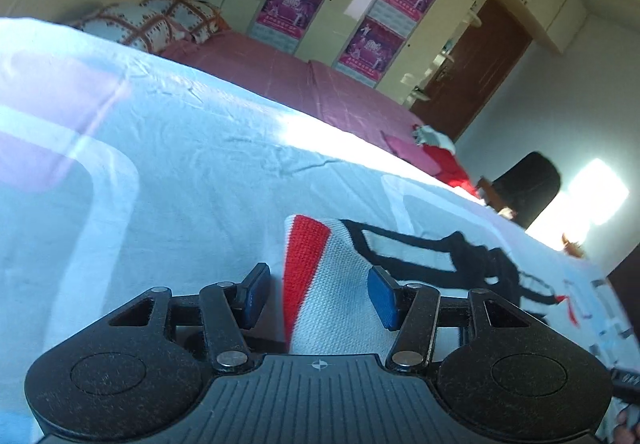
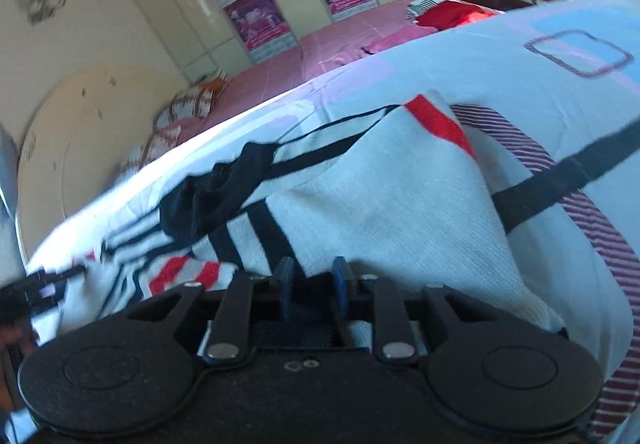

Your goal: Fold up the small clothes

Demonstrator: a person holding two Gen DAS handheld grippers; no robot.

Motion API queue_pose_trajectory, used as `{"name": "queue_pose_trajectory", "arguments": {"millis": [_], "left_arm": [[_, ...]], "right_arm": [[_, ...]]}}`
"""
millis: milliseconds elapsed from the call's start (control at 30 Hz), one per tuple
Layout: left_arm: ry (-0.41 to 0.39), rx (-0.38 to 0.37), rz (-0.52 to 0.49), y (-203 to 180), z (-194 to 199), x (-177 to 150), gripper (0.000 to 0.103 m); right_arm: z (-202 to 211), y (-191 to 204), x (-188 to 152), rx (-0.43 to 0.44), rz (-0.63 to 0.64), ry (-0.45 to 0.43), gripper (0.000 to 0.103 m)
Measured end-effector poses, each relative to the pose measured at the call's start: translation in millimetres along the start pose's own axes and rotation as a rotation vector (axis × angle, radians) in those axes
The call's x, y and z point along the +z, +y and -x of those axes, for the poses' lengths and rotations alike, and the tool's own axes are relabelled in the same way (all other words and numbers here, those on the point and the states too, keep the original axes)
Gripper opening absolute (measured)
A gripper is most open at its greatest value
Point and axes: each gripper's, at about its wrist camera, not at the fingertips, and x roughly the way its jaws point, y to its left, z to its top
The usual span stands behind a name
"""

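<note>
- On the bed [image 1: 168, 147], under a pale printed sheet: white knit garment [image 1: 340, 284] with red and black stripes, spread flat.
- Left gripper [image 1: 320, 294]: fingers apart, straddling its red-striped edge, not pinching.
- Right gripper [image 2: 312, 284]: fingers nearly together, clamped on a garment fold.

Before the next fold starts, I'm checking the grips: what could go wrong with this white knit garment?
The left gripper stands open around the red-striped edge of the white knit garment without pinching it, so lifting now could leave that side behind. The right gripper is nearly shut at the garment's hem; whether it holds cloth is unclear. The garment is bunched, so a fold may trap wrinkles.
</note>
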Motion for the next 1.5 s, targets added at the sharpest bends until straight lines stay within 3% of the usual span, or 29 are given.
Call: {"name": "queue_pose_trajectory", "arguments": {"millis": [33,67,233,300,367,500,567,633,733,800,867,1000,1067,1100,1233,1333,1433,1500], "left_arm": [[0.016,-0.008,0.011,1,-4,-1,0.016],[0.017,0.001,0.011,1,-6,-2,0.013],[-0.073,0.021,0.016,5,6,-3,0.009],[-0.047,0.058,-0.009,7,-3,-8,0.009],[-0.049,0.048,0.007,10,-4,-7,0.009],[-0.031,0.029,-0.005,12,-6,-2,0.013],[-0.047,0.046,-0.008,15,2,2,0.026],[-0.092,0.059,-0.015,13,13,4,0.059],[-0.103,0.049,-0.01,14,16,9,0.059],[-0.035,0.118,-0.054,12,0,10,0.057],[-0.045,0.154,-0.118,6,-8,10,0.056],[-0.051,0.175,-0.111,-3,0,19,0.056],[-0.097,0.13,-0.12,-14,18,17,0.056],[-0.108,0.113,-0.141,-23,24,15,0.056],[-0.096,0.038,-0.267,-74,40,-15,0.056],[-0.076,0.04,-0.339,-103,35,-38,0.056],[-0.01,0.119,-0.411,-110,19,-63,0.056],[-0.033,0.142,-0.472,-113,21,-72,0.056]], "right_arm": [[0,4,-1,-0.017,0.037,-0.001,0.012],[1,7,-1,-0.036,0.072,-0.005,0.006],[18,11,0,-0.087,0.121,-0.112,0.003],[8,10,-4,-0.116,0.154,-0.07,0.003],[2,10,-10,-0.129,0.178,-0.071,0.003],[3,9,-7,-0.129,0.156,-0.071,0.003],[6,10,-8,-0.132,0.162,-0.072,0.003],[11,7,-7,-0.132,0.144,-0.079,0.003],[20,4,-7,-0.138,0.128,-0.099,0.003],[16,2,-8,-0.139,0.132,-0.068,0.003],[12,2,-10,-0.147,0.139,-0.065,0.003],[15,2,-7,-0.148,0.129,-0.059,0.005],[26,3,-4,-0.163,0.12,-0.107,0.02],[30,5,-2,-0.159,0.123,-0.134,0.02],[22,24,1,-0.101,0.164,-0.115,0.016],[5,49,-4,-0.056,0.226,-0.083,0.016],[-15,65,-14,-0.041,0.296,-0.024,0.015],[-19,62,-21,-0.054,0.32,-0.046,0.012]]}}
